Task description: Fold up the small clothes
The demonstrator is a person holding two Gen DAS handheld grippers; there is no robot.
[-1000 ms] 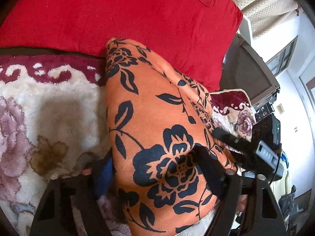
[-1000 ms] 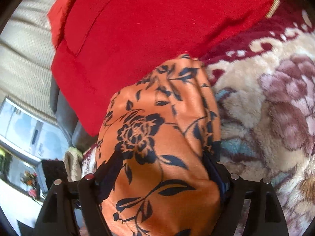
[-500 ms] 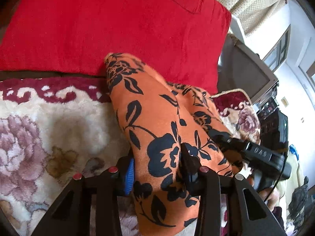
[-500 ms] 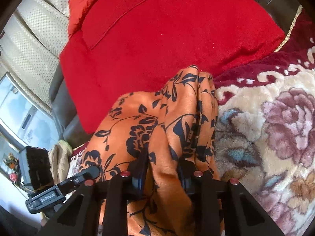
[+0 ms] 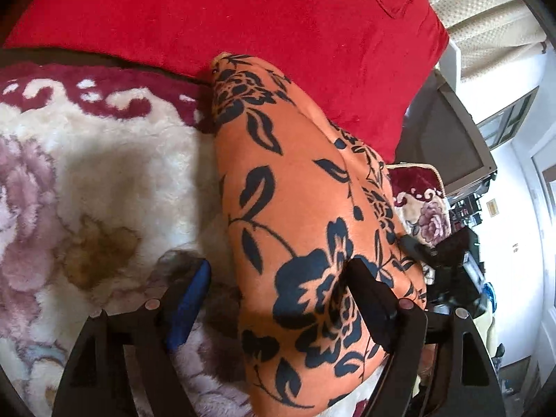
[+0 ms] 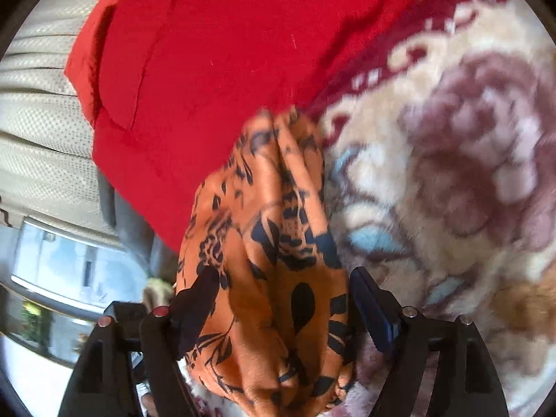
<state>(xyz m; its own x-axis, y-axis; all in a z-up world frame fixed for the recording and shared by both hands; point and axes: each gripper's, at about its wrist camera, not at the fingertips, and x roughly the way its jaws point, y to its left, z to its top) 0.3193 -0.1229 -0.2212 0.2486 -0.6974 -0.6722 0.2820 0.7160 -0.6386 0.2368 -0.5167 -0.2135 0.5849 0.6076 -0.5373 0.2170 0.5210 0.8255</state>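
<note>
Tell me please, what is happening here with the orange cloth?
A person is folding a small orange garment with a black flower print, using a hand-held claw in each hand. It lies bunched on a fluffy flowered blanket, its far end against a red cushion. The left claw and right claw have just been opening; both stand open with the cloth between their fingers, not pinched. The fold is not finished.

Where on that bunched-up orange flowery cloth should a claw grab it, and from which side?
Best guess: the near end of the orange cloth, coming in low from the near side. It lies as a long ridge on the fluffy blanket, its far tip against the red cushion. The left claw and right claw already straddle that end, open.
</note>
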